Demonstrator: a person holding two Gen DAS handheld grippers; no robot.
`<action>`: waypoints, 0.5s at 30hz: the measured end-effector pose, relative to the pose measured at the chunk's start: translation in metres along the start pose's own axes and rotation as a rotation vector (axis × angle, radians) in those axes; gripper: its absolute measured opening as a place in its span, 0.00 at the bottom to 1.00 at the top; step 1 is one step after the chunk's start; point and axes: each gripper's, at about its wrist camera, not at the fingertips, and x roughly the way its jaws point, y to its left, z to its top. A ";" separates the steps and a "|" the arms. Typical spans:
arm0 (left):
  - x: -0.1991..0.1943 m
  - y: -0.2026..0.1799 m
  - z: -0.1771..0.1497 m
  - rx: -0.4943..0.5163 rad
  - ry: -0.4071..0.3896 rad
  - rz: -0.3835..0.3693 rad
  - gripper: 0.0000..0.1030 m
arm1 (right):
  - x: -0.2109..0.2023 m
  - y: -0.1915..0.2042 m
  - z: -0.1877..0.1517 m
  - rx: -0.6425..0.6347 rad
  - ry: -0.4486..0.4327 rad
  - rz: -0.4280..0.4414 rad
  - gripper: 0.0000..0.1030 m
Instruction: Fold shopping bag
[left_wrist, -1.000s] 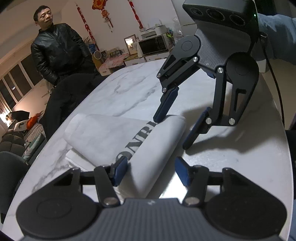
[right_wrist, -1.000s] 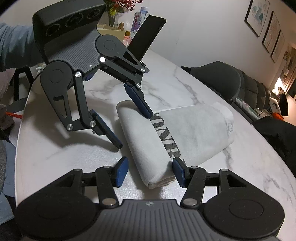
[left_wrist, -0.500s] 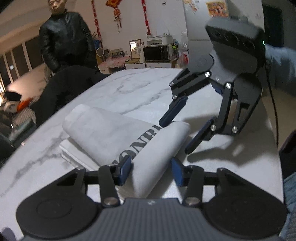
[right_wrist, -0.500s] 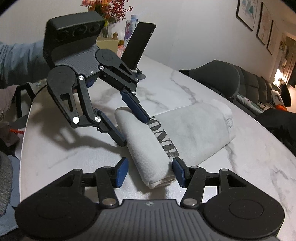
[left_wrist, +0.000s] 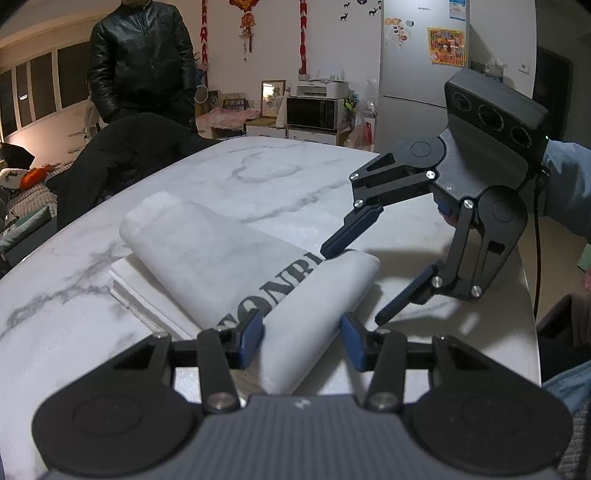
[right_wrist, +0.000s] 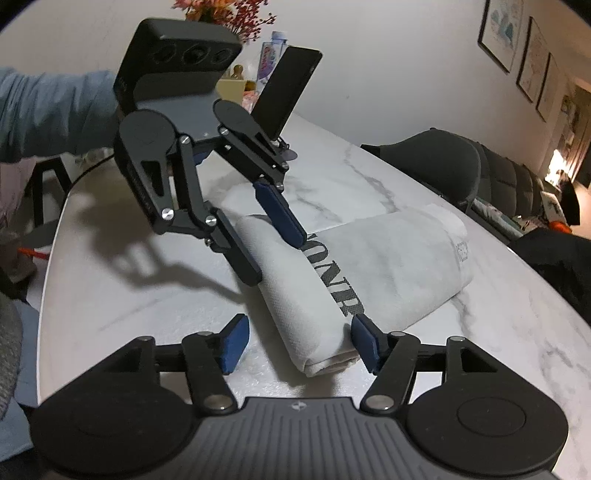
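A pale grey shopping bag (left_wrist: 207, 258) with dark lettering lies folded on the marble table (left_wrist: 258, 184), its near flap doubled over into a thick band. In the left wrist view my left gripper (left_wrist: 303, 342) is open, its blue pads astride one end of that band. My right gripper (left_wrist: 358, 284) reaches in from the right with one finger resting on the band's other end. The right wrist view shows the same bag (right_wrist: 388, 266). There my right gripper (right_wrist: 300, 345) is open around the band's near end, and my left gripper (right_wrist: 273, 256) stands open over the far end.
A person in a black jacket (left_wrist: 142, 62) stands beyond the table's far left side, behind a dark chair (left_wrist: 122, 162). A phone on a stand (right_wrist: 288, 92), a bottle and flowers sit at the table's end. A grey chair (right_wrist: 436, 162) stands at the right edge.
Both wrist cameras have tilted up, showing more of the room. My left gripper's jaws have narrowed a little around the folded band. The bag lies where it was.
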 end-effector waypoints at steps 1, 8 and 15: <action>0.000 0.001 0.000 -0.003 0.000 -0.002 0.42 | 0.000 0.001 0.000 -0.007 0.001 -0.001 0.61; 0.003 0.000 0.000 -0.009 -0.010 -0.002 0.43 | 0.002 -0.001 0.001 -0.010 0.027 0.004 0.61; 0.003 -0.005 -0.003 0.012 -0.024 0.019 0.43 | 0.009 -0.017 0.003 0.084 0.048 0.035 0.60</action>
